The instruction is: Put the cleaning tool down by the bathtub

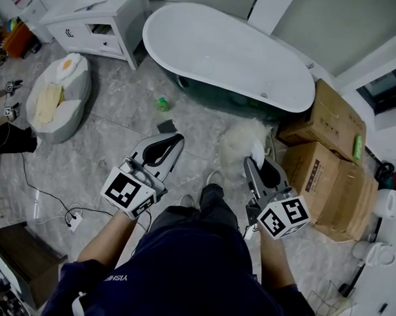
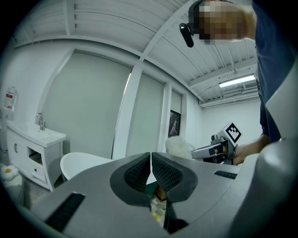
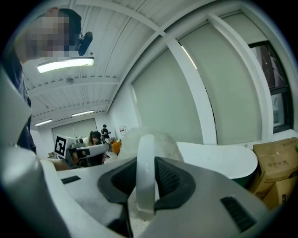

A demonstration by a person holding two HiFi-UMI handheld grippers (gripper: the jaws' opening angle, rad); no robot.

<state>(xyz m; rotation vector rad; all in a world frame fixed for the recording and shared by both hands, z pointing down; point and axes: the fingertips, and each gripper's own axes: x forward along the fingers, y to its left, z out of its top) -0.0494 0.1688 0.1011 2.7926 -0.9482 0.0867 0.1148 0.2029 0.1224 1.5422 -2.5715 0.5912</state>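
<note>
Duster [image 3: 145, 151] handle in R gripper [image 3: 145, 163] jaws | head view: whole bathtub [image 1: 222, 50]

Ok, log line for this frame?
right gripper: shut on duster handle | left gripper: shut, empty | duster: not yet down | bathtub: ahead

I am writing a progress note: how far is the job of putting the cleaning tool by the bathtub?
Done: the right gripper grips the fluffy duster by its white handle. In hand: it hangs above the floor, near the bathtub. To do: set it down there and open the jaws. The left gripper is shut, empty.
</note>
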